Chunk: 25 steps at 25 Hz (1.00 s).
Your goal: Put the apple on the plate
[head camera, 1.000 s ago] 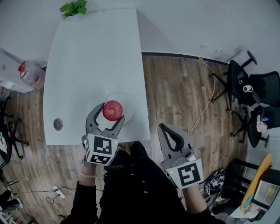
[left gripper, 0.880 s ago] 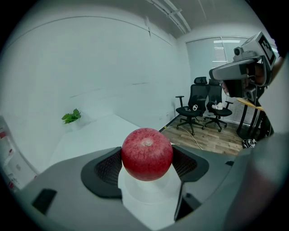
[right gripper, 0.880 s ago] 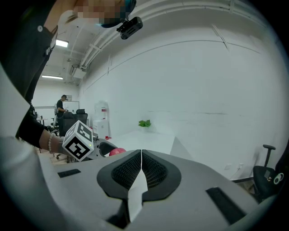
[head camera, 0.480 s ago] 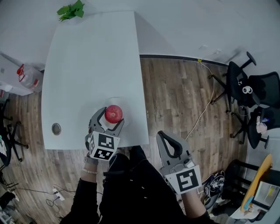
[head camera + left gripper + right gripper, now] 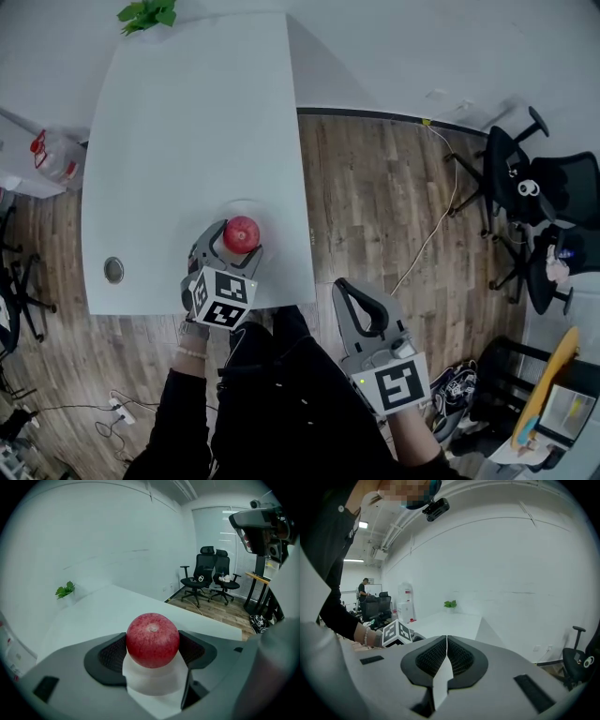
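Grey-jawed left gripper (image 5: 234, 242) has come down over the white table (image 5: 187, 141), pads pressed on the round red apple (image 5: 153, 639), which now rests on the round white plate (image 5: 152, 679). Only the release remains, I'd say. The right gripper (image 5: 446, 658) is off the table, jaws together, empty.

White walls (image 5: 511, 573) all round, wood-plank floor (image 5: 375, 216) beneath. Large white table (image 5: 187, 122) with a green plant (image 5: 145, 13) at its far end. Black office chairs (image 5: 514, 183) off right, near a loose cable (image 5: 434, 234).
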### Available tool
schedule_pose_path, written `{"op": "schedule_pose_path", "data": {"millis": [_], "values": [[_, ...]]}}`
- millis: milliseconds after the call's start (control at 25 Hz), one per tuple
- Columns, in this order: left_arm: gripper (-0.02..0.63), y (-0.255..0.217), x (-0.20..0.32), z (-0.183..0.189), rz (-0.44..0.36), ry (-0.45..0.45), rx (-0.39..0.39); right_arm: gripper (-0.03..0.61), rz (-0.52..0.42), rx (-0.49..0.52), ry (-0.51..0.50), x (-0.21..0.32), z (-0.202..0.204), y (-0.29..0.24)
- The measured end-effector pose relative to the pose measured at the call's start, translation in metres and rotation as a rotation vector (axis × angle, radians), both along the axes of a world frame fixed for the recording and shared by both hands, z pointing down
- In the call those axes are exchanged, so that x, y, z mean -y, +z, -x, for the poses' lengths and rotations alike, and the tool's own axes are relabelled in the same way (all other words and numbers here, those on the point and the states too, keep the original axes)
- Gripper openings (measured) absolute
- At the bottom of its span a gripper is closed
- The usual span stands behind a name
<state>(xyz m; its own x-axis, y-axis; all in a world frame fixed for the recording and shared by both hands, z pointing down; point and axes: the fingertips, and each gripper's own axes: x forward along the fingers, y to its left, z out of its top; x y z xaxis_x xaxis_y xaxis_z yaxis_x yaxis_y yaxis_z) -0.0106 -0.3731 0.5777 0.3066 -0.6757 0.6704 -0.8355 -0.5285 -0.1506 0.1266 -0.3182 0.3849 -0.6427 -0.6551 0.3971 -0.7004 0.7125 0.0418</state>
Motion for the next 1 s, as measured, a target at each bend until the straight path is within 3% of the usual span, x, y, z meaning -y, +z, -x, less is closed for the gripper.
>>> {"op": "schedule_pose_path", "data": {"millis": [360,1000], "values": [[0.357,0.0088,0.0026,-0.0096,0.004,0.039,0.018,0.041,0.014,-0.002,0.005,-0.0071,-0.0055,0.0037],[0.359,0.0086,-0.0003,-0.0058,0.040,0.014,-0.081,0.041,0.009,0.014,-0.014,-0.0084,0.0030,0.0029]]}}
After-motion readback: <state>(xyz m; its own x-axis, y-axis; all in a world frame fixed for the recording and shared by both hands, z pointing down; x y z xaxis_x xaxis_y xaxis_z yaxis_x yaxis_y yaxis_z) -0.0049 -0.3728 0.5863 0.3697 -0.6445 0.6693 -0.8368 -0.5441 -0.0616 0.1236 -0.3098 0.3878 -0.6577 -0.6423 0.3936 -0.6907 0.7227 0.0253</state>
